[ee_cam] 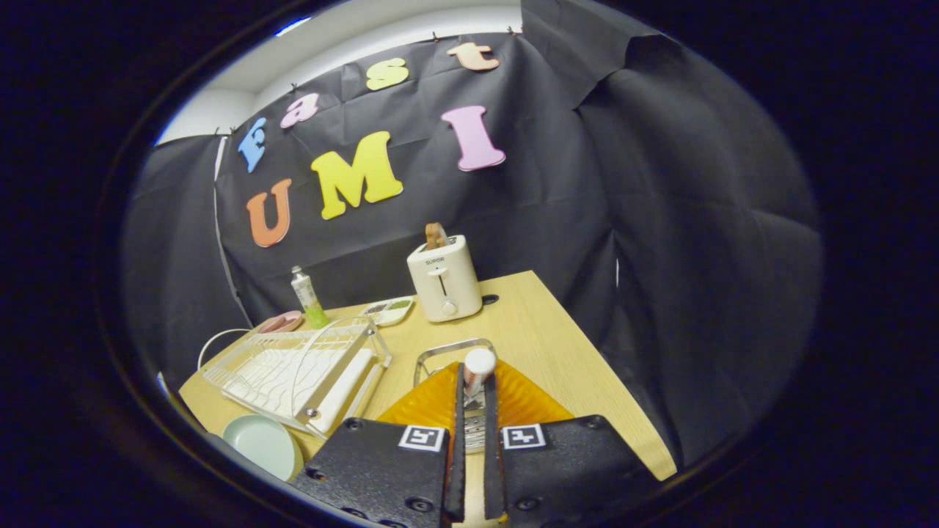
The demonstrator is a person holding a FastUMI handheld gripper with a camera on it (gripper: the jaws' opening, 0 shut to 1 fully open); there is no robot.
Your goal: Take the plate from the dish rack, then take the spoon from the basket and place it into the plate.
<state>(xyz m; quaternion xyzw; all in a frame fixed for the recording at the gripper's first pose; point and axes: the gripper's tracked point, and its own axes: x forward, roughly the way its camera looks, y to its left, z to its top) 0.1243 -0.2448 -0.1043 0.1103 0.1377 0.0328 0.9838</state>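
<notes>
So the hand-held gripper has its fingers nearly closed, pinching the spoon by its whitish handle, which sticks up between the fingertips. It hangs right over the orange basket with its metal handle, which sits on the wooden table. The pale green plate lies flat on the table beside the near corner of the white dish rack. Further back stand a white toaster, a small bottle and a pink dish.
</notes>
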